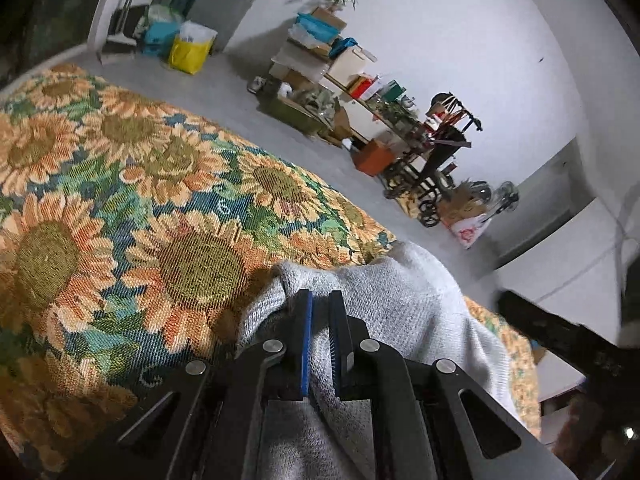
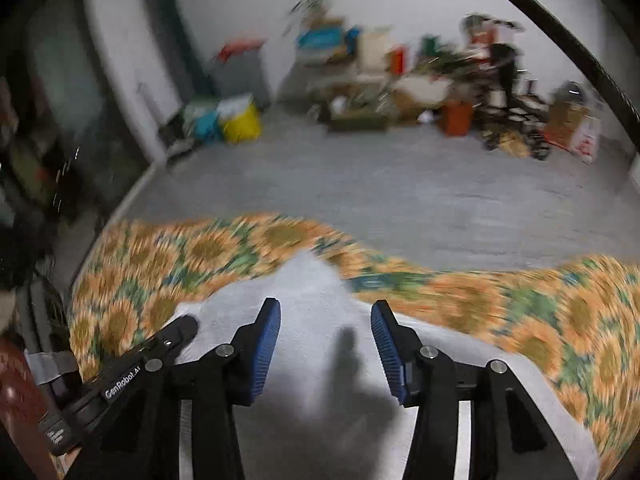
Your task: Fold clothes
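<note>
My left gripper (image 1: pixel 320 300) is pinched down on a fold of the garment (image 1: pixel 400 304), a pale grey knit with a fine looped, fleecy weave; the cloth bunches up between the ribbed blue pads (image 1: pixel 306 344) and drapes away in a soft rounded hump. It lies on the cover (image 1: pixel 120 184), a coarse woven tapestry of orange sunflowers with olive centres on blue-green leaves, near that cover's edge, where the plain grey floor (image 1: pixel 240 92) begins. My right gripper (image 2: pixel 325 312) stands about half open above the same garment (image 2: pixel 316 284); its blue ridged pads (image 2: pixel 266 352) are apart, with nothing pinched between them and only flat cloth and a dark shadow below. From the right wrist the garment reads as a smooth, pale sheet running up to a blunt point against the flowered cover (image 2: pixel 560 312), though that view is smeared with blur. The left gripper's black body (image 2: pixel 132 364) shows at the lower left there, lettered in white, its tip resting at the garment's edge. Along the white wall (image 1: pixel 460 32) sit cluttered shelves (image 1: pixel 332 64), a yellow bag (image 1: pixel 190 52) and an orange box (image 1: pixel 374 158).
</note>
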The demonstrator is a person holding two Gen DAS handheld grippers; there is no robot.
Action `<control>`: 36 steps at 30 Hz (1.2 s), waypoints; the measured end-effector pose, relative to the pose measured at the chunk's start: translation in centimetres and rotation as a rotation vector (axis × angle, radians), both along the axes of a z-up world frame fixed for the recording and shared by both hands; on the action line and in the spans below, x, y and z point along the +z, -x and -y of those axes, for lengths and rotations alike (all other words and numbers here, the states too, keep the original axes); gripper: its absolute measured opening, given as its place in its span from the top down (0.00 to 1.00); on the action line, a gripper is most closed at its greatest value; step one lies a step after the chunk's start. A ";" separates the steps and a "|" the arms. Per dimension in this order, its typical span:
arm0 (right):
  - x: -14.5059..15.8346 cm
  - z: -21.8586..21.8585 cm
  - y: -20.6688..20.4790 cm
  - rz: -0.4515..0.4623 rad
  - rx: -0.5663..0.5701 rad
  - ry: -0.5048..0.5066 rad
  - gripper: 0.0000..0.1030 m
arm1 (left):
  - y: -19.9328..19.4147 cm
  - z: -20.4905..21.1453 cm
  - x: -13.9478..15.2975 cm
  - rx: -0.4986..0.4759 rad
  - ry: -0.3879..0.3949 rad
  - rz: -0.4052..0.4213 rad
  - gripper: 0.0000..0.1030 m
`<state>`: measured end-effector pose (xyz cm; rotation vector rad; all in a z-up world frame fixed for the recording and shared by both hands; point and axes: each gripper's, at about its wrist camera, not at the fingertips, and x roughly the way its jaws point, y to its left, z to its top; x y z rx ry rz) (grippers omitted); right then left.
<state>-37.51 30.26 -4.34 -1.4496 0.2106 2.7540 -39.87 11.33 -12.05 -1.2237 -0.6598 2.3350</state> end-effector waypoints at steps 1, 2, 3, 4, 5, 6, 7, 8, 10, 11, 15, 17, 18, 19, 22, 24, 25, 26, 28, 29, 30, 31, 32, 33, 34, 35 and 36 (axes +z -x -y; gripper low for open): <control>-0.8 0.8 1.3 0.040 0.036 -0.002 0.49 | 0.0 0.0 0.0 -0.003 -0.003 0.002 0.91; -1.7 1.6 2.5 0.079 0.069 -0.010 0.49 | -0.2 -0.1 0.2 -0.007 0.004 -0.001 0.91; -2.7 2.4 3.1 0.106 0.079 -0.048 0.49 | -0.5 -0.1 0.4 -0.010 0.013 -0.005 0.91; -3.7 3.1 3.6 0.134 0.089 -0.087 0.47 | -0.7 -0.2 0.5 -0.012 0.023 -0.010 0.91; -4.6 3.8 4.2 0.156 0.098 -0.121 0.45 | -0.7 -0.3 0.6 -0.012 0.027 -0.012 0.91; -4.8 3.9 4.4 0.146 0.100 -0.130 0.45 | -0.7 -0.4 0.6 -0.012 0.032 -0.013 0.91; -5.1 4.0 4.6 0.136 0.102 -0.139 0.45 | -0.6 -0.5 0.7 -0.012 0.036 -0.015 0.91; -5.4 4.0 4.8 0.127 0.104 -0.144 0.45 | -0.5 -0.6 0.7 -0.011 0.041 -0.016 0.91; -5.5 3.5 4.8 0.110 0.104 -0.108 0.45 | -0.5 -1.0 0.8 -0.012 0.070 -0.023 0.91; -5.4 3.1 4.5 0.095 0.097 -0.074 0.45 | -0.4 -1.2 0.9 -0.011 0.085 -0.026 0.91; -4.9 0.6 3.5 0.057 0.074 0.066 0.46 | -0.4 -1.9 0.7 -0.007 0.120 -0.030 0.91; -3.8 -0.7 2.9 -0.015 0.030 0.108 0.47 | -0.3 -1.9 0.6 -0.004 0.110 -0.018 0.91; -3.3 -1.3 2.6 -0.051 0.008 0.129 0.47 | -0.2 -1.9 0.6 -0.002 0.104 -0.012 0.91; -2.7 -1.9 2.4 -0.086 -0.015 0.150 0.46 | 0.0 -1.8 0.5 -0.003 0.093 -0.005 0.91; -2.1 -1.2 2.1 -0.124 0.010 0.126 0.49 | 0.2 -1.6 0.2 0.000 0.064 0.013 0.91; -2.6 0.7 2.8 -0.101 0.057 0.069 0.50 | 0.1 -1.7 0.3 -0.001 0.073 0.011 0.91; -3.0 1.7 3.2 -0.090 0.079 0.043 0.53 | 0.1 -1.7 0.3 -0.001 0.078 0.010 0.91; -3.6 2.9 3.5 -0.075 0.107 0.014 0.56 | 0.1 -1.8 0.3 -0.001 0.082 0.010 0.91; -5.1 5.4 4.0 -0.033 0.162 -0.052 0.58 | 0.1 -1.8 0.2 0.002 0.080 0.017 0.92; -5.7 5.8 4.2 -0.024 0.169 -0.070 0.65 | 0.1 -1.7 0.2 0.003 0.078 0.021 0.94; -6.3 6.1 4.4 -0.019 0.158 -0.089 0.64 | 0.2 -1.6 0.1 0.004 0.066 0.031 0.94; -7.0 5.8 4.5 -0.014 0.151 -0.088 0.64 | 0.2 -1.4 0.0 0.004 0.053 0.042 0.94; -7.3 5.4 4.6 -0.014 0.145 -0.070 0.63 | 0.3 -1.5 0.0 0.002 0.055 0.048 0.94; -7.6 5.0 4.6 -0.014 0.139 -0.052 0.63 | 0.3 -1.6 0.0 0.000 0.059 0.053 0.94; -7.8 4.6 4.7 -0.014 0.133 -0.034 0.62 | 0.3 -1.6 0.0 -0.003 0.063 0.058 0.94; -8.1 4.2 4.8 -0.014 0.128 -0.014 0.61 | 0.2 -1.9 0.1 -0.005 0.081 0.055 0.94; -8.3 3.6 4.9 -0.016 0.122 0.015 0.60 | 0.2 -2.2 0.2 -0.007 0.100 0.051 0.94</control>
